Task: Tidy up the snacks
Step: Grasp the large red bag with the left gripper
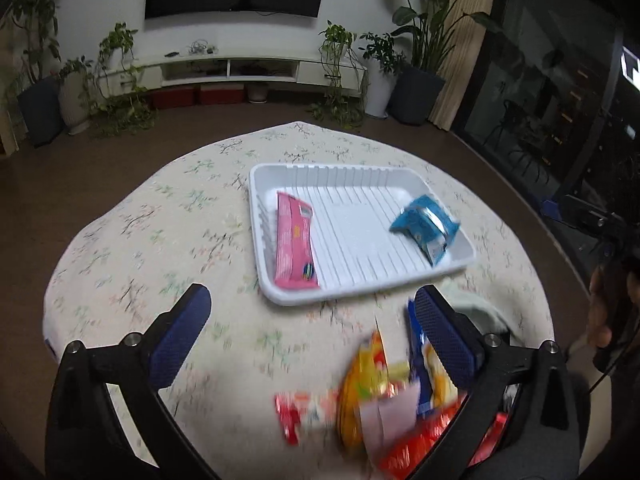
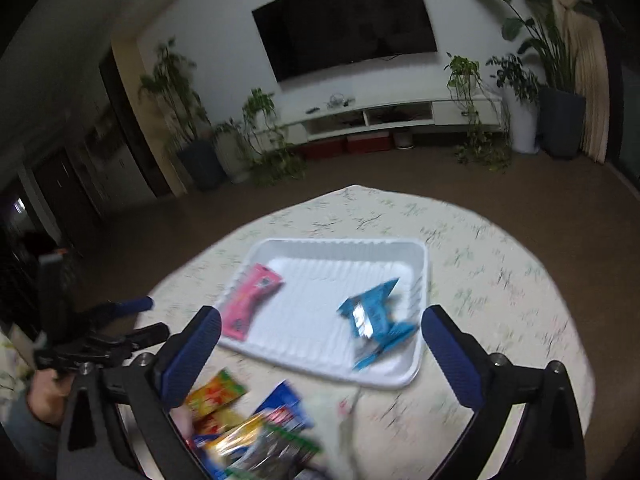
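Note:
A white ribbed tray (image 1: 360, 280) (image 2: 418, 264) sits mid-table. A pink snack bar (image 1: 295, 242) (image 2: 250, 302) lies along its left side and a blue snack packet (image 1: 425, 229) (image 2: 374, 320) lies at its right side. A blurred heap of colourful snack packets (image 1: 384, 396) (image 2: 248, 432) lies on the cloth near the front edge. My left gripper (image 1: 312, 300) stands open above the cloth, nothing between its blue pads. My right gripper (image 2: 320, 320) is open too, holding nothing, hovering over the tray's near edge. The left gripper also shows in the right wrist view at the left (image 2: 148, 316).
A floral tablecloth (image 1: 160, 240) covers the round table. A pale cloth item (image 1: 480, 308) lies right of the heap. A person's hand (image 1: 600, 312) holds the other gripper at the right edge. Beyond lie brown floor, potted plants, a TV unit (image 1: 256, 68) and a wall television.

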Demonstrator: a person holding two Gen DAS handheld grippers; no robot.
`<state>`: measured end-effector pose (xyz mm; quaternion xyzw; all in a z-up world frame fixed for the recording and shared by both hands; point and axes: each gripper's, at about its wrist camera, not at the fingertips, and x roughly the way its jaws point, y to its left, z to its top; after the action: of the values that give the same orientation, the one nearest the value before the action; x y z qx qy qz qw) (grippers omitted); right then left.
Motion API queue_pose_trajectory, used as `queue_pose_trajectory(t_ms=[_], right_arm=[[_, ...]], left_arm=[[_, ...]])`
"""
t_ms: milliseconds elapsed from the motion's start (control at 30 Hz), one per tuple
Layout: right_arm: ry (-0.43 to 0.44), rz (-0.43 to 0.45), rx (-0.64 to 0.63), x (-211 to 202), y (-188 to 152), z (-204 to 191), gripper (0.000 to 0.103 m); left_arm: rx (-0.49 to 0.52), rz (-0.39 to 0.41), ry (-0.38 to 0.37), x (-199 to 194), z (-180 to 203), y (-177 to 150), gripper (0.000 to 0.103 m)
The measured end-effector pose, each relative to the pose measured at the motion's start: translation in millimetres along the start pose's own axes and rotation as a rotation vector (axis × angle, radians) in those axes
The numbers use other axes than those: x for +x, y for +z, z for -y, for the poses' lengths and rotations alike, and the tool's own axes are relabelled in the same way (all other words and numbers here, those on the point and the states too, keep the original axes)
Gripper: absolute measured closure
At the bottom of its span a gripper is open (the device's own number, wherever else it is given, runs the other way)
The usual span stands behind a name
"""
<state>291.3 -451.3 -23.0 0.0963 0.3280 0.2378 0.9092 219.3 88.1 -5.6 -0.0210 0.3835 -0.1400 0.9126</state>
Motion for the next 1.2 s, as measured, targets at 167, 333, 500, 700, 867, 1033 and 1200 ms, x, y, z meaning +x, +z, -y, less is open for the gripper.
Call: queue_pose_trajectory(t_ms=[167, 333, 500, 700, 867, 1033, 1200], right_arm=[[0.087, 0.032, 0.106, -47, -66, -9, 0.001], [0.064, 0.062, 0.11, -74, -108, -24, 0.001], [-0.009, 0.079, 0.101, -88, -155, -42, 0.001], [-0.013, 0.04, 0.124, -88, -186, -49, 0.001], [-0.051, 0.035, 0.085, -92, -200, -61, 0.001], [-0.083, 0.036, 0.044, -93, -204, -69, 0.001], [-0.111, 0.046, 0.02, -95, -204, -72, 0.001]], left_arm=[[-0.137, 0.036, -0.013, -45, 7, -58, 0.0], [-0.131, 0.027, -0.013, -69, 36, -105, 0.0], [-0.107, -0.009, -0.024, -74, 66, -141, 0.0], [-0.088, -0.04, -0.025, -65, 90, -155, 0.0], [-0.1, -0.041, -0.02, -58, 85, -148, 0.0], [-0.077, -0.062, 0.002, -56, 81, -131, 0.0], [-0.064, -0.085, 0.013, -47, 83, -121, 0.001]])
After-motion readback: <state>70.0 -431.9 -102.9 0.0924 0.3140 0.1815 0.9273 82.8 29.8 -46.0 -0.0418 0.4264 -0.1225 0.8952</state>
